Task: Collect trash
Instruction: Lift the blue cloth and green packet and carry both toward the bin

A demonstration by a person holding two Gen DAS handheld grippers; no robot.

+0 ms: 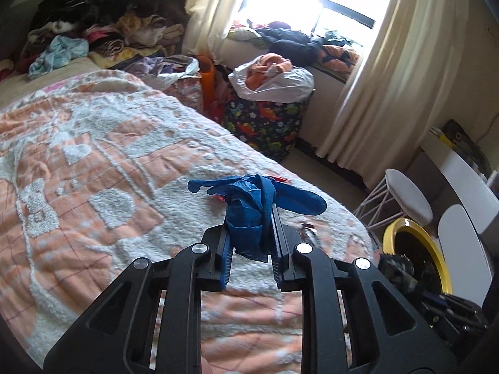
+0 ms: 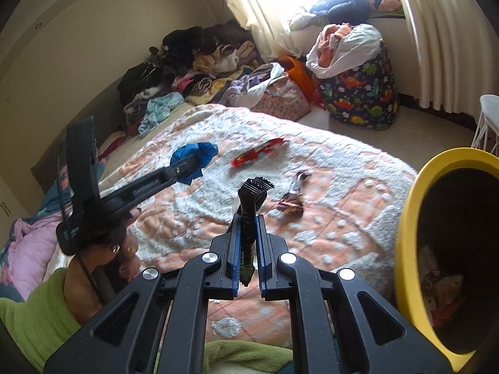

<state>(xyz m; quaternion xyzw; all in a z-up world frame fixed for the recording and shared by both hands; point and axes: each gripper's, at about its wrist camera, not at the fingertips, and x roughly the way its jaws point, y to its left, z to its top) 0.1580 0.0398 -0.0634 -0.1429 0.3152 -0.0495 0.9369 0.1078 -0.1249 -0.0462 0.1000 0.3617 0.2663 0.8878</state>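
Note:
My left gripper is shut on a crumpled blue glove, held above the peach-and-white blanket. The right wrist view shows that same left gripper with the blue glove, held by a hand in a green sleeve. My right gripper is shut on a black crinkled wrapper that sticks up between its fingers. A red wrapper and a brown wrapper lie on the blanket beyond it. A yellow-rimmed bin stands close at the right, with trash inside.
The yellow bin's rim shows off the bed's right corner. A clothes pile fills the bed's far end. A dinosaur-print hamper, a white stool and curtains stand by the window.

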